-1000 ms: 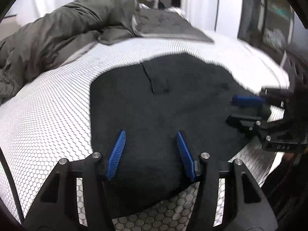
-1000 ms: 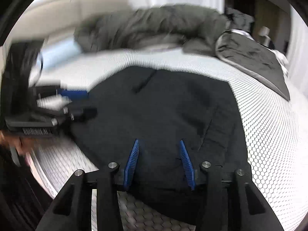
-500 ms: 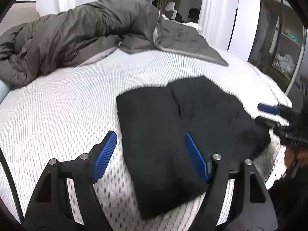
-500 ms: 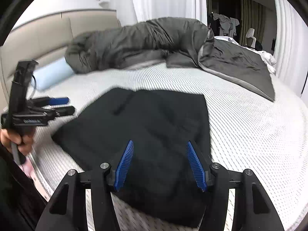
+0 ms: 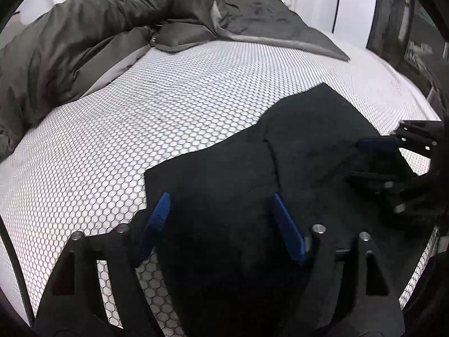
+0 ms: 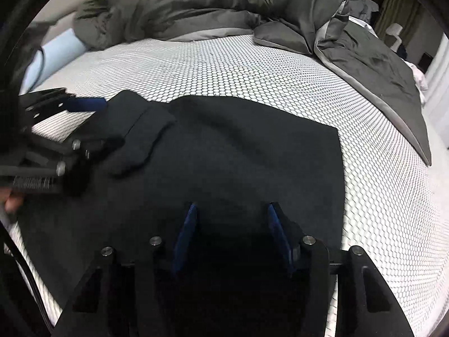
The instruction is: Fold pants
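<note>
Frankly, no writing legible on pants [image 6: 241,151].

Home bedroom, mattress [image 5: 196,106] with honeycomb cover, rumpled grey duvet [image 6: 213,2], pale pillow [image 6: 56,53]

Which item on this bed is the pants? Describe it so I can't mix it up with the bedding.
Start from the white honeycomb-patterned mattress. The grey duvet is heaped along its far side; the pants lie nearer, by the front edge. They are the flat, black, partly folded cloth, much darker than the duvet.
</note>
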`<state>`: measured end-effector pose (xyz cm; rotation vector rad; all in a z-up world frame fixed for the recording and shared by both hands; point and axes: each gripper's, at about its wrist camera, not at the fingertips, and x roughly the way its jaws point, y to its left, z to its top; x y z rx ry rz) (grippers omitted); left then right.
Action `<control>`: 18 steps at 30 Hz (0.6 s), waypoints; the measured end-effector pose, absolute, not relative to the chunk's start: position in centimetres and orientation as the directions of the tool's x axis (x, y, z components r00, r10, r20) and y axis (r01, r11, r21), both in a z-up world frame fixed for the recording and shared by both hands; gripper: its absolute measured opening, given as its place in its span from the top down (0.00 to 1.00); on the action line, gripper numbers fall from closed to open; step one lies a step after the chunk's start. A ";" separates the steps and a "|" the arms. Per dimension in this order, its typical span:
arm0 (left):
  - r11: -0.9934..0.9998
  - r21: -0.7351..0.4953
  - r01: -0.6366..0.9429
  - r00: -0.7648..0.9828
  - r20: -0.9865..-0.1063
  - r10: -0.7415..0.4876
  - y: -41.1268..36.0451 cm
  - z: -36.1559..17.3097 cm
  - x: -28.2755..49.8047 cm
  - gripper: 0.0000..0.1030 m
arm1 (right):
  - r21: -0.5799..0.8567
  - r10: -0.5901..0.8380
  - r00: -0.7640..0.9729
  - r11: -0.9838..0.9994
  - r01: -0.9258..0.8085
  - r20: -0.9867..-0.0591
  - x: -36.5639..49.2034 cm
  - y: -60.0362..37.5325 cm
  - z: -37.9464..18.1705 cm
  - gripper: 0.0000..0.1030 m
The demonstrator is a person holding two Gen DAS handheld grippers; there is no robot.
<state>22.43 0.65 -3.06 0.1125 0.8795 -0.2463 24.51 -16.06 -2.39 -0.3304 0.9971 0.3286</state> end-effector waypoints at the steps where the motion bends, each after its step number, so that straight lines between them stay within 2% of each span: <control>1: 0.968 -0.006 0.250 0.618 -0.769 -0.164 0.9 -3.0 22.2 0.23 | -0.119 0.123 0.510 0.902 -0.415 -0.851 23.9 -16.9 -1.8 0.49; 3: 0.977 0.021 0.211 0.635 -0.763 -0.121 1.5 -2.7 21.5 0.23 | -0.231 -0.001 0.565 0.914 -0.335 -0.825 23.0 -18.7 -1.3 0.36; 4: 0.980 0.032 0.196 0.643 -0.759 -0.104 1.9 -2.5 21.1 0.23 | -0.233 -0.010 0.582 0.922 -0.310 -0.813 22.5 -19.7 -1.0 0.32; 7: 0.988 0.018 0.156 0.658 -0.748 -0.090 3.5 -1.5 19.1 0.24 | -0.052 0.124 0.573 0.958 -0.282 -0.810 20.8 -23.3 -0.4 0.32; 12: 0.999 -0.032 0.037 0.684 -0.728 -0.049 7.0 -1.4 15.0 0.24 | 0.041 0.192 0.557 0.961 -0.272 -0.808 18.6 -25.9 -0.3 0.32; 16: 0.983 -0.180 0.023 0.617 -0.771 -0.156 9.1 -2.9 13.7 0.24 | 0.238 0.327 0.516 0.943 -0.232 -0.792 18.3 -27.8 -1.3 0.32; 18: 0.951 -0.309 0.023 0.555 -0.787 -0.270 9.8 -4.1 13.3 0.29 | 0.330 0.396 0.487 0.918 -0.219 -0.779 18.7 -28.5 -1.7 0.32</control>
